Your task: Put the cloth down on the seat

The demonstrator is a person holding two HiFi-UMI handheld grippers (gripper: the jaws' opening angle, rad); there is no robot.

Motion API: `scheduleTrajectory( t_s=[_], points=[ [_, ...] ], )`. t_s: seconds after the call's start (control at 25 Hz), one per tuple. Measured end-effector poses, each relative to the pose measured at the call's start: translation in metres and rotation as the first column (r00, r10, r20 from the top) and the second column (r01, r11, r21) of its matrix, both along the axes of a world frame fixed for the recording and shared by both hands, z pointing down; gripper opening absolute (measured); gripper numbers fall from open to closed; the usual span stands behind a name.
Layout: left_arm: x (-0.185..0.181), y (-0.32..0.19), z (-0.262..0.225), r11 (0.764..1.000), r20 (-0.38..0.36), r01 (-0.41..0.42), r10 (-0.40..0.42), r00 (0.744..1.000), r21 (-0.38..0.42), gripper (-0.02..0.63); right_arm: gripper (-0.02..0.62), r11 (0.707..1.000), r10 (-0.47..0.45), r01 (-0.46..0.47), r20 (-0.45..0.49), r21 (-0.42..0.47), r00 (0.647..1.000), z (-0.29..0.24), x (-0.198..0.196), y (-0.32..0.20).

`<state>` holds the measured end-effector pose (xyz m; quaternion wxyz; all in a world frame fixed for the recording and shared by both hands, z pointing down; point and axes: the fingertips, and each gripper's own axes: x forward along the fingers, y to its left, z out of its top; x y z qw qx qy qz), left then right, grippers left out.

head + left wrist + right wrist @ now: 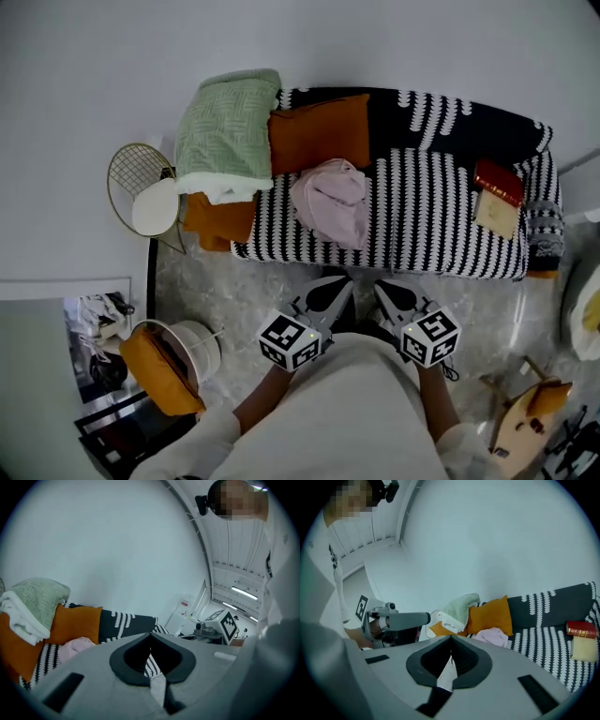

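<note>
A crumpled pink cloth (330, 202) lies on the striped seat of the sofa (441, 220), in front of an orange cushion (319, 131). It shows in the left gripper view as the cloth (75, 646) and in the right gripper view as the cloth (492, 637). Both grippers hover over the floor just before the sofa's front edge, close to the person's body. My left gripper (326, 292) is shut and empty, its jaws meeting at the tip (151, 634). To its right, my right gripper (394, 298) is likewise shut with nothing held (451, 637).
A folded green blanket (228, 131) rests on the sofa's left end. A red book (497, 181) lies on a tan block at the seat's right. A wire basket (141, 187) stands left of the sofa, a white bucket with an orange bag (173, 361) on the marble floor.
</note>
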<state>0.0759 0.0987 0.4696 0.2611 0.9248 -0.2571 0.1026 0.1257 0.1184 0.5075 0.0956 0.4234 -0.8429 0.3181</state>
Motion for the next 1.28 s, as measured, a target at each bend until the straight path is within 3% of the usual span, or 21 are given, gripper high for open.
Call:
scheduleTrajectory(
  t_s=[0.2,0.52,0.72,1.28],
  points=[
    [0.022,0.066,0.003,1.000,0.007,-0.003,0.004,1.000,-0.029,0.011,0.009,0.999,0.046,-0.047,0.021,0.024,0.999,-0.015,0.035,0.066],
    [0.056,0.118,-0.026,0.996,0.013,-0.078,0.078,0.997,0.051,0.011,0.009,0.985,0.088,-0.095,0.052,0.146,0.995,-0.061,0.060,0.126],
    [0.054,0.133,-0.033,0.992,0.021,-0.110,0.109,0.994,0.067,0.011,0.009,0.981,0.092,-0.095,0.027,0.168,0.995,-0.062,0.059,0.132],
    [0.044,0.138,-0.035,0.991,-0.003,-0.102,0.103,0.995,0.082,0.011,0.009,0.976,0.088,-0.092,0.030,0.196,0.996,-0.073,0.040,0.135]
  ],
)
